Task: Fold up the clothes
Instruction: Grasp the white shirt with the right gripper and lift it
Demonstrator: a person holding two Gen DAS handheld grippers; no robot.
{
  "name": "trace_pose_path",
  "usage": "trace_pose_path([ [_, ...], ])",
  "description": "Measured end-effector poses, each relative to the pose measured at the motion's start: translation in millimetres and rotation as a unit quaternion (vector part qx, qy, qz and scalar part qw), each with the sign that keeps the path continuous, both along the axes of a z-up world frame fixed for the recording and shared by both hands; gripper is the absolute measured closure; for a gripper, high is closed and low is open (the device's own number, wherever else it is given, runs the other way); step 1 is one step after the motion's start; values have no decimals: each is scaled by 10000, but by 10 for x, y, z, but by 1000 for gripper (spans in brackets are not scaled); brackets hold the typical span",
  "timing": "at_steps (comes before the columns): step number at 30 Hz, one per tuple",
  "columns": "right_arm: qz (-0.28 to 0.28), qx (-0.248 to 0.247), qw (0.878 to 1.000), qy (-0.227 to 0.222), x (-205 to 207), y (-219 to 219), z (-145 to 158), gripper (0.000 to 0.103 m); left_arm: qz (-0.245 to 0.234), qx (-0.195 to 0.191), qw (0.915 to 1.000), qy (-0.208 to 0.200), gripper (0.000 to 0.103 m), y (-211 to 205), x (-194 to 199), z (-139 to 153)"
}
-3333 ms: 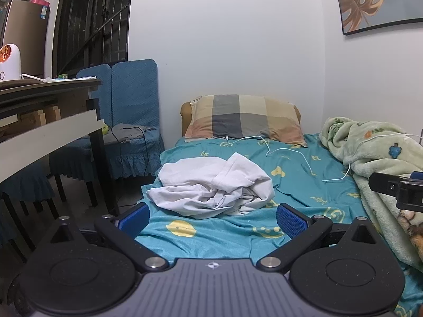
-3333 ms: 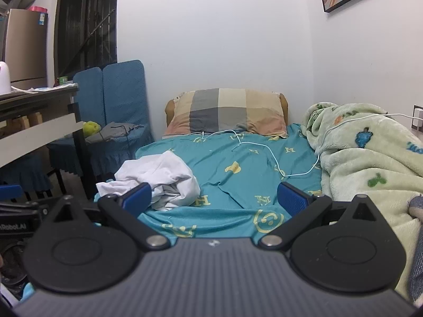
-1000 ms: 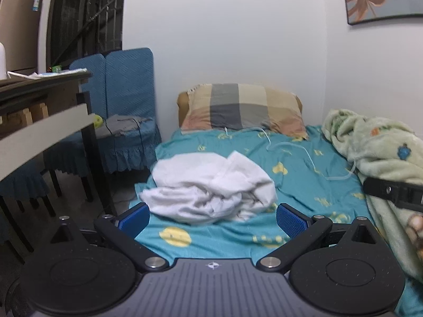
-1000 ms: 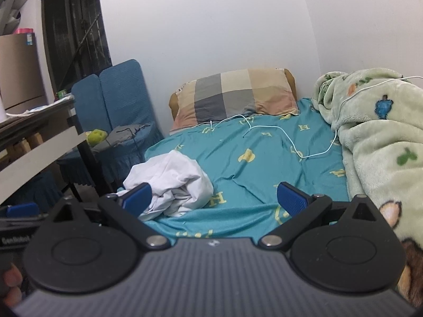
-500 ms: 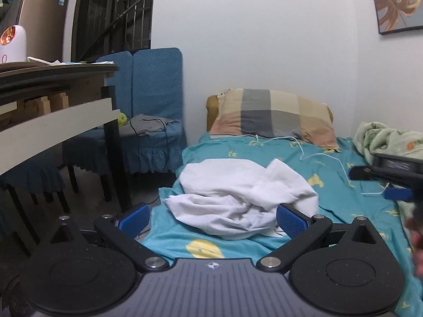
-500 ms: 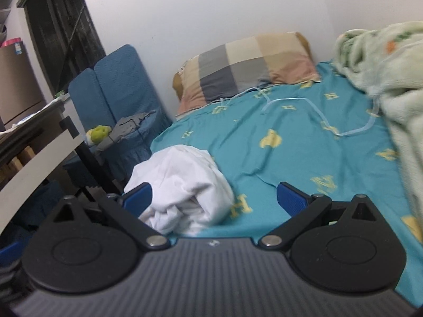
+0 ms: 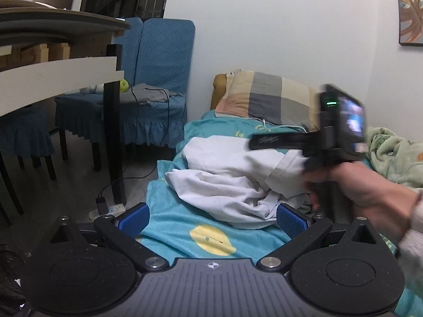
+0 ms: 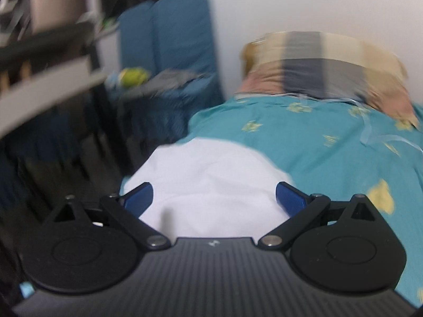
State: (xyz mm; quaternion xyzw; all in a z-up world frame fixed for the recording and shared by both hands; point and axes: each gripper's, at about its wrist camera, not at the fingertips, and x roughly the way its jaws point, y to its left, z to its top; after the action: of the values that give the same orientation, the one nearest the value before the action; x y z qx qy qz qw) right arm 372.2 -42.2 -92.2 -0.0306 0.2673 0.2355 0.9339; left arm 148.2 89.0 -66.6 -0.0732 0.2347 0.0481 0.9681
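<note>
Room: we work at a bed (image 7: 169, 237) with a teal sheet, a checked pillow (image 7: 267, 100) at its head, blue chairs (image 7: 158, 60) and a table (image 7: 53, 60) at the side.
Garment: the white garment (image 7: 227, 179) lies in a crumpled heap on the near corner of the bed, close to the edge.
Progress: we judge that the folding is not yet begun; no part is spread flat and no fold is visible.
Left gripper (image 7: 211, 216): its jaws are spread wide, they hold nothing, and the heap is just ahead between them.
Right gripper (image 8: 214, 195): its jaws are also wide apart and empty, over the white cloth; this view is blurred, so we cannot tell if it touches.
Right hand (image 7: 370, 190): it holds the gripper's handle above the heap.
</note>
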Motion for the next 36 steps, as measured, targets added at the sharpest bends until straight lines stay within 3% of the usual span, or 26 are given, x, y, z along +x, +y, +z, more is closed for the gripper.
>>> trace_pose_path([
  [1,171,-234,9995,94,31,114,-67,5,8,46,10000,-6,0,-9,12,-23],
  [2,249,-467,9984,202,53,207,-135,15,23,111,9999,-7,0,-22,26,-44],
  [3,239,-632,9973,282,65,263,-184,33,38,176,9998,-7,0,-34,39,-66],
  [4,176,-720,9968,310,72,287,-209,37,42,220,9997,-25,0,-39,39,-81],
  [5,117,-753,9965,332,73,291,-213,46,42,256,9997,-49,0,-42,35,-93],
  [6,64,-699,9969,342,66,266,-184,65,53,274,9996,-55,0,-37,32,-104],
  [7,6,-622,9975,335,44,229,-129,75,73,220,9997,-61,0,-19,29,-104],
  [9,-127,-399,9988,263,-47,121,60,85,117,65,9999,-78,0,25,23,-97],
  [17,-631,819,9945,-144,-830,-585,1132,87,290,-620,9967,-434,0,224,-170,87],
  [23,-896,1608,9829,0,-1906,-1302,1557,88,138,-838,9949,-550,0,210,-312,215],
  [30,-1429,1989,9631,1114,-2676,-1908,1055,88,-443,-1019,9933,-327,0,-10,-474,236],
  [36,-2066,2250,9339,1860,-3038,-2235,422,86,-841,-678,9941,-63,0,-335,-586,214],
])
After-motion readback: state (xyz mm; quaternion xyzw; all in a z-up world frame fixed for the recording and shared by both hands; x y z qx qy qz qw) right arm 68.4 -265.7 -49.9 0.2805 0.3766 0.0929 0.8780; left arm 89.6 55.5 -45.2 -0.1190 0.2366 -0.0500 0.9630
